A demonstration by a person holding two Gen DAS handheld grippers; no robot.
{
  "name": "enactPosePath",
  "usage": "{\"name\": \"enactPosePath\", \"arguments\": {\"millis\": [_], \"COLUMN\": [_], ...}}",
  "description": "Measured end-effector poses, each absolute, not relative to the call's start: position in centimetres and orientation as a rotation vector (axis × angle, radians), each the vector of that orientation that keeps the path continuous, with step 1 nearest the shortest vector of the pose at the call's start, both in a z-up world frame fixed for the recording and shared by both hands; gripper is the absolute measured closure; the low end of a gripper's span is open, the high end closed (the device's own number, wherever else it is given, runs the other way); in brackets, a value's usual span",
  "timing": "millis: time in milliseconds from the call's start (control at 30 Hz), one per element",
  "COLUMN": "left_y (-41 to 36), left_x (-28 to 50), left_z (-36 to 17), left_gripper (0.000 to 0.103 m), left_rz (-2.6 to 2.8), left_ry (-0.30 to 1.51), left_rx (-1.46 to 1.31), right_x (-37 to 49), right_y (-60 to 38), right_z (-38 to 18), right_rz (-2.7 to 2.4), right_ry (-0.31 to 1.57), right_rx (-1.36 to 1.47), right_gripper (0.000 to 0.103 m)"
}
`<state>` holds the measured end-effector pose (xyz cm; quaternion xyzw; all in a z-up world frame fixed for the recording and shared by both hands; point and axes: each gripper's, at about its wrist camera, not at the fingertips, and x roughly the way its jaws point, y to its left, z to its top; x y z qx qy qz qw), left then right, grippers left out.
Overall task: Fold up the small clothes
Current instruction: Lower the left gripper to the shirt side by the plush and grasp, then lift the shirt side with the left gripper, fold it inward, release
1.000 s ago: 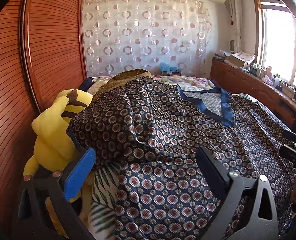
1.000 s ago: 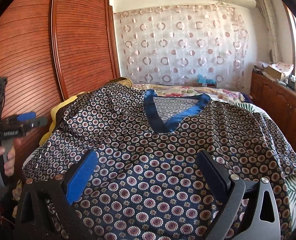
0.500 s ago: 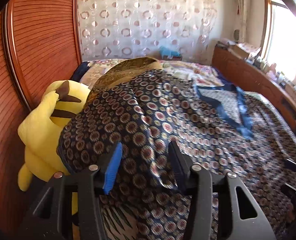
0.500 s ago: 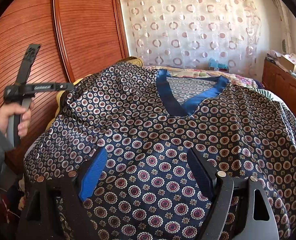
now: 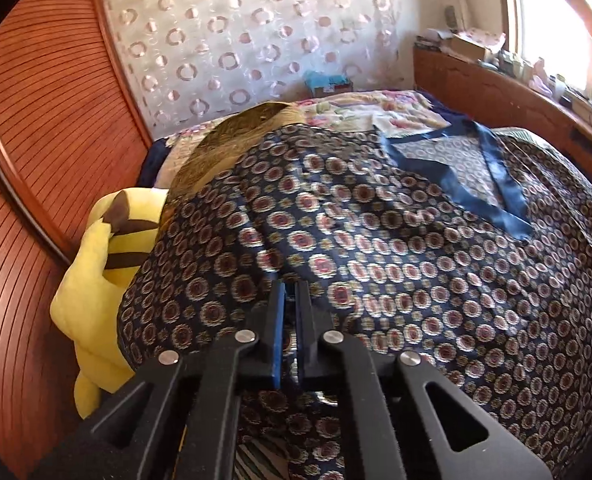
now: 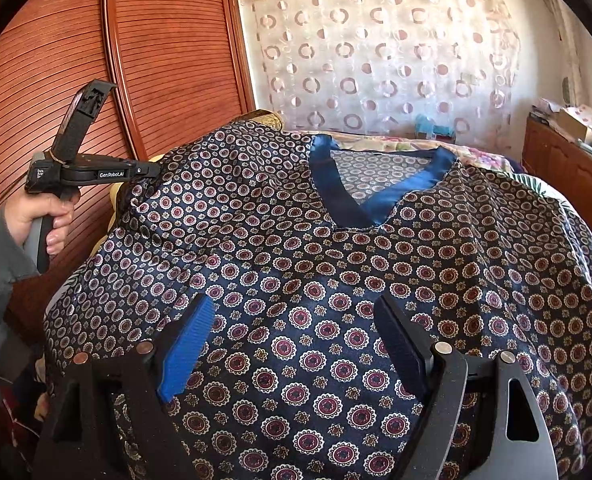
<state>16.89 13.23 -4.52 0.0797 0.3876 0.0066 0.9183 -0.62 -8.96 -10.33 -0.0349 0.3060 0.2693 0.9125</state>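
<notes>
A dark blue top with a round medallion print and a blue V-neck band lies spread face up on the bed; it also shows in the left wrist view. My left gripper is shut on a raised fold of the top near its left sleeve edge. In the right wrist view the left gripper is at the top's left shoulder, held by a hand. My right gripper is open, its fingers resting over the lower middle of the top, nothing between them.
A yellow plush toy sits at the bed's left edge against the wooden wardrobe doors. A brown pillow lies beyond the top. A wooden cabinet with clutter runs along the right under the window. A patterned curtain hangs behind.
My left gripper moved forward onto the top's left side and closed from open to shut, pinching the fabric into a fold. My right gripper stayed open over the lower middle.
</notes>
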Motion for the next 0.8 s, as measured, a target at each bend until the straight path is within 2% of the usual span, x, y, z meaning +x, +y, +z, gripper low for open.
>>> {"name": "enactPosePath", "arguments": {"millis": [367,433,467,500,533,667,733,800], "left_y": [13.7,14.2,14.7,15.1,15.5,16.8,16.9,16.7], "left_x": [16.2,16.5,17.0,17.3,17.8,19.6,19.6,19.5], "left_z": [-1.3,-1.2,-1.4,-1.8,-2.2,-4.9,-5.3,-5.4], "left_gripper": [0.100,0.082,0.060,0.047,0.045,0.045,0.056,0.093], "left_rz": [0.034,0.070,0.073,0.059,0.042,0.037,0.004,-0.002], "left_ry": [0.687,0.683,0.699,0.719,0.745,0.842,0.840,0.839], "left_rx": [0.142,0.155,0.149,0.130,0.107,0.041,0.013,0.009], "right_x": [-1.0,-1.0,-1.0,-1.1,-1.1,-1.1,-1.1,-1.1], "right_y": [-9.2,-9.3,-9.3,-9.3,-9.3,-9.3,-9.3,-9.3], "right_z": [-10.4,-10.3,-10.3,-10.3,-10.3,-10.2,-10.2,-10.2], "right_rz": [0.558,0.559,0.560,0.560,0.561,0.559,0.561,0.561], "right_ry": [0.623,0.624,0.625,0.625,0.626,0.628,0.628,0.631], "right_rx": [-0.064,-0.063,-0.062,-0.062,-0.062,-0.067,-0.069,-0.066], "right_gripper": [0.020,0.020,0.020,0.020,0.020,0.020,0.020,0.020]}}
